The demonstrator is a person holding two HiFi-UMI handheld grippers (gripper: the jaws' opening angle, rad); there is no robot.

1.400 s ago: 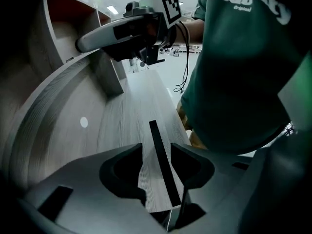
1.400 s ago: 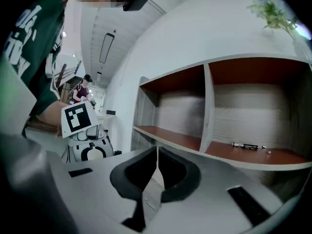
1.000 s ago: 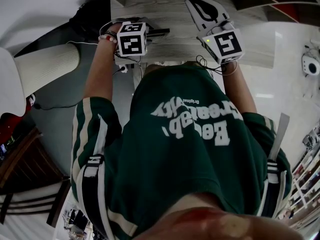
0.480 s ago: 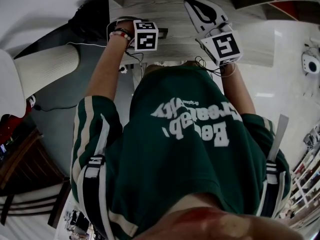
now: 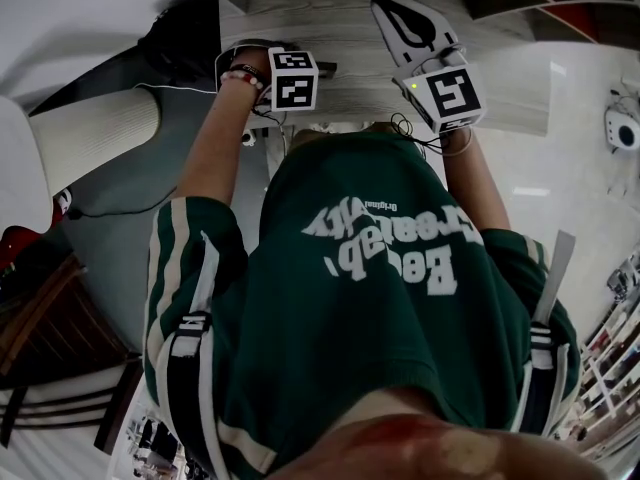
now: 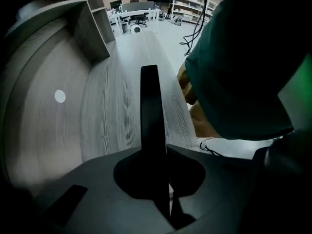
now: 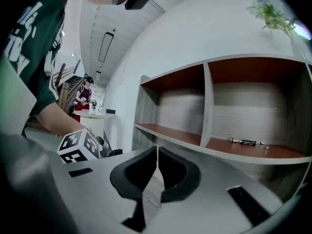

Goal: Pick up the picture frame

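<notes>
Left gripper (image 5: 292, 76) points straight down over the pale grey wood-grain tabletop (image 6: 105, 116). Its jaws are closing on the thin black picture frame (image 6: 149, 108), pinching its near end. The frame stands edge-on on the tabletop, running away from the jaws. Right gripper (image 7: 157, 167) is level, jaws pressed together with nothing between them, facing the grey shelf unit with red-brown compartments (image 7: 209, 106).
</notes>
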